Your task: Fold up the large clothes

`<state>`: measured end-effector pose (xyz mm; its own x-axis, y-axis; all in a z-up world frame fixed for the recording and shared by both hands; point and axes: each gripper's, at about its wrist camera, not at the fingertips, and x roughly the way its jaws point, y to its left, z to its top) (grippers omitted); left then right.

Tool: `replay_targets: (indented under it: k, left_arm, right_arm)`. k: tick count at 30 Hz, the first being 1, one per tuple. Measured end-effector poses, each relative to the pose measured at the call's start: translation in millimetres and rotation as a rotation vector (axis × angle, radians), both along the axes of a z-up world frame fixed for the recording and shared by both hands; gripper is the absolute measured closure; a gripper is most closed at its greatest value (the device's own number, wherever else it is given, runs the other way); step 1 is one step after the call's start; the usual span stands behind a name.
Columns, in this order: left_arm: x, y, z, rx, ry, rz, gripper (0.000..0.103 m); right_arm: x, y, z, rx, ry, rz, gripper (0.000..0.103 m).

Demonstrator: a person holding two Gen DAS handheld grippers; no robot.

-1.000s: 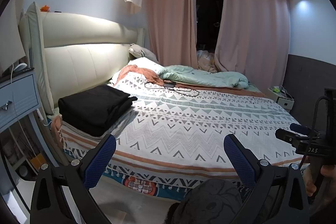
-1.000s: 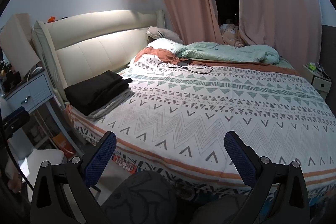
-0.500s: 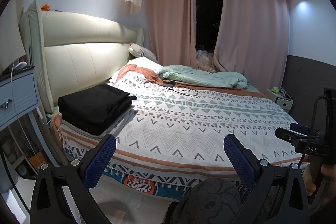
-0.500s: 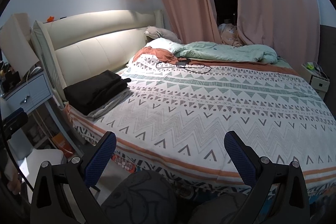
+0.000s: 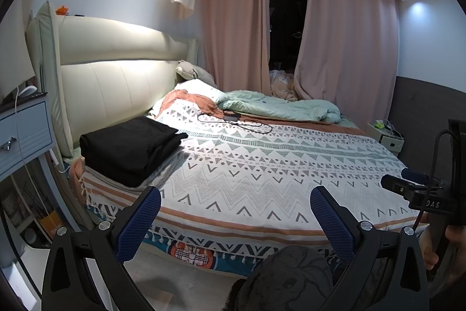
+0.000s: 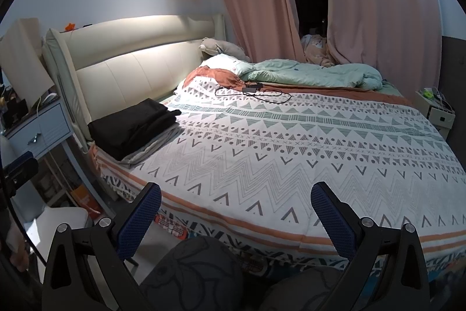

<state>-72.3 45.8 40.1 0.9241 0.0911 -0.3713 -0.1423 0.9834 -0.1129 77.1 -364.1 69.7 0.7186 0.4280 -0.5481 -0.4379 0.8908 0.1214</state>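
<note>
Both grippers hang in the air off the near edge of the bed, facing across it, and neither touches anything: the left gripper has its blue-padded fingers spread wide with nothing between them, and the right gripper is spread just as wide and equally empty. The right gripper also shows at the right edge of the left wrist view, held in a hand. The folded black clothes lie in a neat stack on the bed's near left corner, close to the cream padded headboard, resting on a thinner layer of folded grey cloth that sticks out beneath them. The patterned bedspread, white with grey zigzags and orange bands, covers most of the mattress and lies flat. Farther back a black cable with its adapter lies loose on the bedspread, near a rust-coloured cloth and a bunched pale green duvet along the far side. Pink curtains hang behind the bed, parted on a dark opening. A blue bedside drawer unit stands left of the headboard. At the bottom of both views a dark grey patterned fabric fills the space between the fingers, too close to identify
</note>
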Motion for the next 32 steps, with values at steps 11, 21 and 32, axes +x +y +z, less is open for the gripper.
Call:
replay_targets:
  k: [11, 21, 32]
  left_arm:
    - [-9.1, -3.3, 0.3, -0.003, -0.003, -0.006, 0.000]
    - [-14.4, -4.2, 0.8, -0.001, -0.002, -0.015, 0.001]
    - [-21.8, -5.4, -1.3, -0.002, 0.003, -0.022, 0.001]
  right_arm:
    - [-2.1, -0.9, 1.3, -0.001, 0.000, -0.002, 0.000]
    - [-0.9, -1.6, 1.1, -0.002, -0.001, 0.000, 0.000]
    - [-1.6, -5.0, 1.6, -0.002, 0.002, -0.007, 0.000]
